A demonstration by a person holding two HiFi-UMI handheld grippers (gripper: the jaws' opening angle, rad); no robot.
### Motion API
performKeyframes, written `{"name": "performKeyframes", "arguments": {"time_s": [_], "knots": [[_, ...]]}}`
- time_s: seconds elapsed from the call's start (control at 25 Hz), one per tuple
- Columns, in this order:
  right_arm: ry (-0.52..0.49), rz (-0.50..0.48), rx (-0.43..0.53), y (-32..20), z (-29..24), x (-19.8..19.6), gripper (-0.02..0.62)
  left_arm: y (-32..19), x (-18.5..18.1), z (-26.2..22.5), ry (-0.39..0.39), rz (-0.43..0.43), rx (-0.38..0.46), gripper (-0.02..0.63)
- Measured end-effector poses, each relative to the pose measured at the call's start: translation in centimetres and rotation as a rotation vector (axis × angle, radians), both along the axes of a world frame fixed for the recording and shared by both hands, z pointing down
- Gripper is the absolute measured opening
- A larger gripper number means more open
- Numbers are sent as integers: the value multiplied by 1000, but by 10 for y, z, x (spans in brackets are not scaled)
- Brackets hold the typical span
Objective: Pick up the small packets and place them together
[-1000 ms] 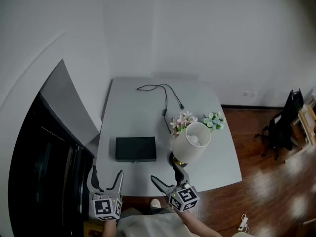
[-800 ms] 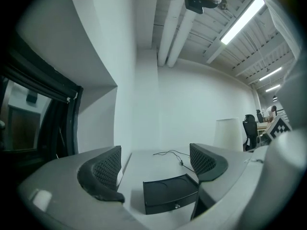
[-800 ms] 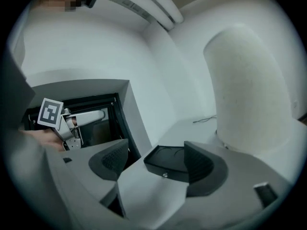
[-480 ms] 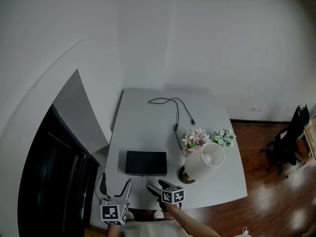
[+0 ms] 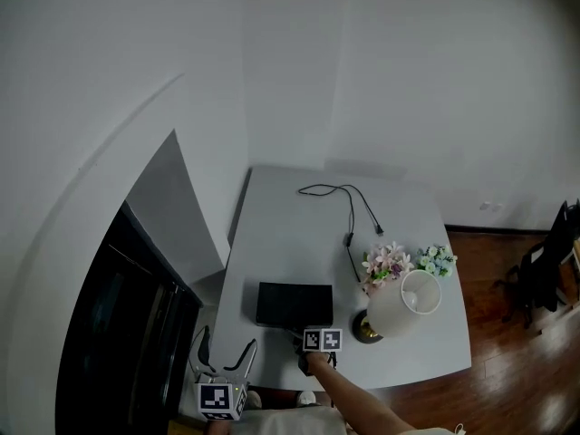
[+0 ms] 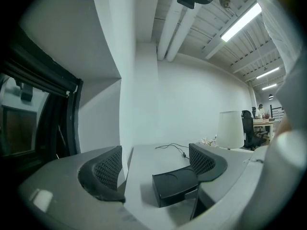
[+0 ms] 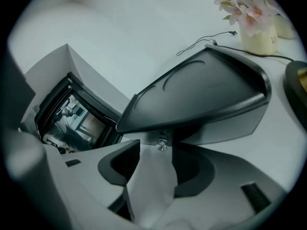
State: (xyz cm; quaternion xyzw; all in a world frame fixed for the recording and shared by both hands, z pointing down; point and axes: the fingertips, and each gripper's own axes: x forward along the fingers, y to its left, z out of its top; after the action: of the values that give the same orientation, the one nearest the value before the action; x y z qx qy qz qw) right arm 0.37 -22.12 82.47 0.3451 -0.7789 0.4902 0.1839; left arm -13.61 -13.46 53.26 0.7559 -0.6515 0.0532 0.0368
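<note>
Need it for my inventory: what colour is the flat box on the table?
The flat box is black, best seen in the head view.

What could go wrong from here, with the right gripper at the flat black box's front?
The jaws of the right gripper have just been closing, the small shiny knob at their tips not yet pinched; it may slip free. The flat black box lies near the grey table's front edge, so pulling might drag it off. The white-shaded lamp stands close beside; a swing could tip it.
</note>
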Motion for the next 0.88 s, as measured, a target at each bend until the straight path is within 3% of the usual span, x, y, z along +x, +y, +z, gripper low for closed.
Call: {"name": "performKeyframes", "arguments": {"time_s": [0.12,0.32,0.72,0.88], "knots": [[52,49,-4,-6,6,6,109,0,-8,1,9,-3,-1,419],[92,17,19,-4,4,5,63,-2,-13,4,14,12,-7,419],[106,-26,-9,63,7,6,61,-9,1,16,35,80,-27,419],[163,-83,-9,97,12,9,61,-8,7,21,42,101,-37,419]]}}
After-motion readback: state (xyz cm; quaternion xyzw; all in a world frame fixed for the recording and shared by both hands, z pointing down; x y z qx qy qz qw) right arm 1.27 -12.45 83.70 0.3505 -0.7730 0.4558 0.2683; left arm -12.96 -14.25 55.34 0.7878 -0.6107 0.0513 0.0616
